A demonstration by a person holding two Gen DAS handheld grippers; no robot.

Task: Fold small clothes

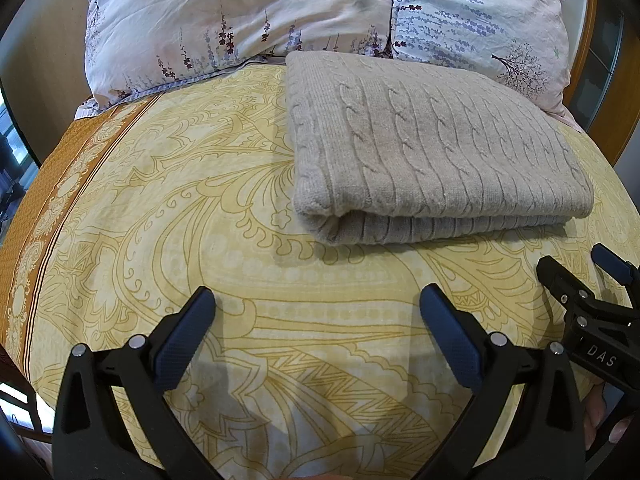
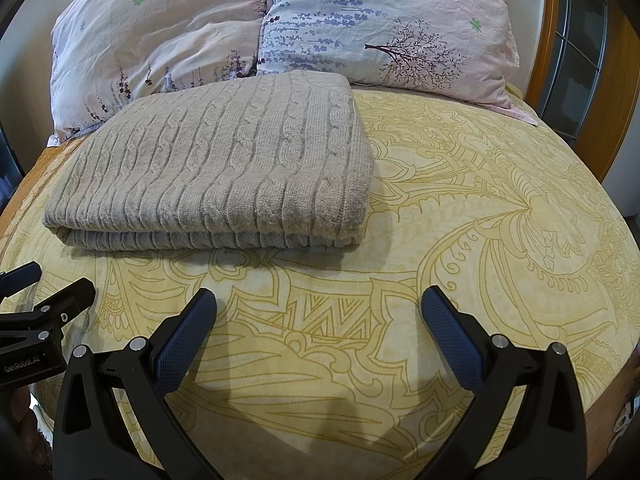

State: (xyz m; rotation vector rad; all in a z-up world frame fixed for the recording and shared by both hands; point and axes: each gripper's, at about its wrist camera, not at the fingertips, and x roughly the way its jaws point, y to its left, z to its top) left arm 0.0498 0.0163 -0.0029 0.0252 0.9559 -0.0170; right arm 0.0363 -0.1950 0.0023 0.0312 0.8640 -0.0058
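A folded grey cable-knit sweater (image 2: 212,160) is seen lying on the yellow patterned bedsheet (image 2: 460,240), two floral pillows (image 2: 360,20) behind it. The right gripper (image 2: 319,316) is held wide apart above the sheet, nothing gripped, with the left gripper (image 2: 44,292) glimpsed at the left edge.

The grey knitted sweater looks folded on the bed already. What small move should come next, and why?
Probably none on the cloth: keep both hand-held grippers back. The grey cable-knit sweater lies as a neat folded rectangle on the yellow patterned bedsheet, in front of the floral pillows. The left hand-held gripper and right hand-held gripper are open, empty and apart from it.
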